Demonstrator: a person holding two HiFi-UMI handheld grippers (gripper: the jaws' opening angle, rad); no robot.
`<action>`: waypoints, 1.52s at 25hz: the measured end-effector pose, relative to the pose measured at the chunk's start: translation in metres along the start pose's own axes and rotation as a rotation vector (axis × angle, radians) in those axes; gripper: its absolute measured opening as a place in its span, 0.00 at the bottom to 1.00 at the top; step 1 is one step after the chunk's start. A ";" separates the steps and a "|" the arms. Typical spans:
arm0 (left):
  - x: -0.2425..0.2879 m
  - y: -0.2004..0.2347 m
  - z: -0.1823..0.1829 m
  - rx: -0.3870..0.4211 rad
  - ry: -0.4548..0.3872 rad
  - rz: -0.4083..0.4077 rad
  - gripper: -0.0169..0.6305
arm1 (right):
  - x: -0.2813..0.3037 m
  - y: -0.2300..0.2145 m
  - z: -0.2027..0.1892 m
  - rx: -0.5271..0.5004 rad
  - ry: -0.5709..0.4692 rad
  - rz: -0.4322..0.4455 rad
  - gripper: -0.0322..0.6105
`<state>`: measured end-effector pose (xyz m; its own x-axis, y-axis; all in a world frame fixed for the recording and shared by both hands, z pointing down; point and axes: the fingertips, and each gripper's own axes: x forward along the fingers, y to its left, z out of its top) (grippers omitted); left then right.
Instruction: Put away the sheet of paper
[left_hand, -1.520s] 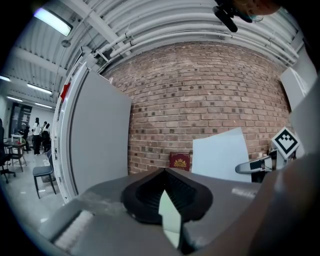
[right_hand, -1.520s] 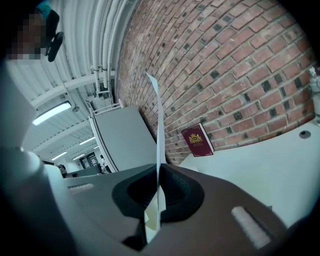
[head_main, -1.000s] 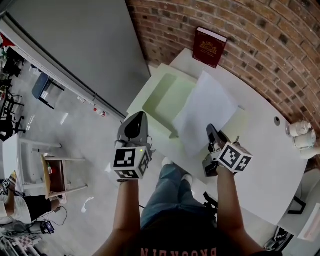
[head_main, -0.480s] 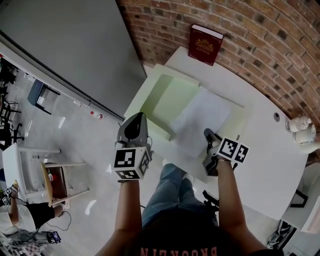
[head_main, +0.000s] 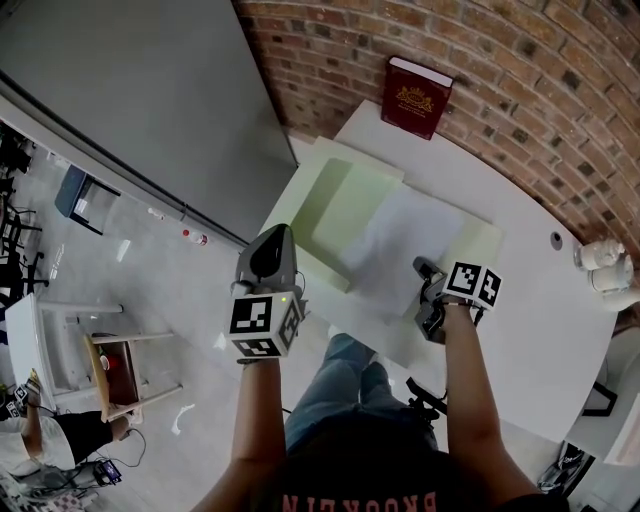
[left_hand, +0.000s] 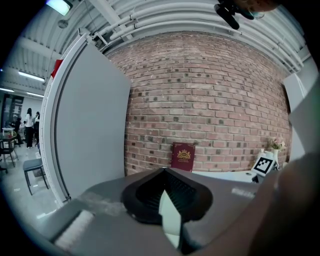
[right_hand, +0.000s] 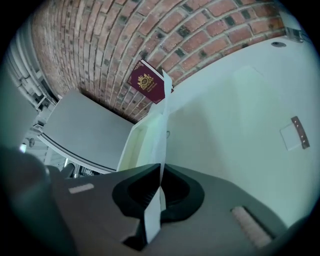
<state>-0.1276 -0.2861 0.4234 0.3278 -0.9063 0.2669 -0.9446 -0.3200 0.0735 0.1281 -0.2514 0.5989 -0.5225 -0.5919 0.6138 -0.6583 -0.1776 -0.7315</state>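
The white sheet of paper (head_main: 400, 240) lies slanted over an open pale green folder (head_main: 335, 195) on the white table (head_main: 540, 330). My right gripper (head_main: 421, 266) is shut on the sheet's near edge. In the right gripper view the paper (right_hand: 163, 125) runs edge-on from the closed jaws (right_hand: 161, 167) out toward the folder (right_hand: 134, 142). My left gripper (head_main: 278, 235) hovers off the table's left edge, over the floor. It points up and away, and its fingertips (left_hand: 164, 172) meet with nothing between them.
A dark red book (head_main: 416, 96) leans on the brick wall behind the table. Small white pots (head_main: 600, 262) stand at the table's right end, near a round hole (head_main: 555, 241). A grey panel (head_main: 150, 90) stands to the left. A wooden chair (head_main: 110, 360) is on the floor below.
The sheet has come down from a raised slant to lie lower over the folder. My right gripper has moved slightly forward with it. The left gripper has hardly moved.
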 end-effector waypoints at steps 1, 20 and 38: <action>0.002 0.003 0.001 0.001 -0.001 0.000 0.03 | 0.003 0.000 0.001 0.009 0.004 -0.003 0.05; 0.039 0.057 0.012 0.017 0.012 -0.022 0.03 | 0.065 0.025 0.004 -0.030 0.090 -0.066 0.05; 0.060 0.094 0.010 0.005 0.019 -0.014 0.03 | 0.118 0.055 0.001 -0.035 0.124 -0.064 0.05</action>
<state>-0.1971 -0.3732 0.4365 0.3403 -0.8962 0.2845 -0.9399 -0.3337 0.0727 0.0308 -0.3322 0.6303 -0.5403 -0.4781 0.6924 -0.7096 -0.1834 -0.6804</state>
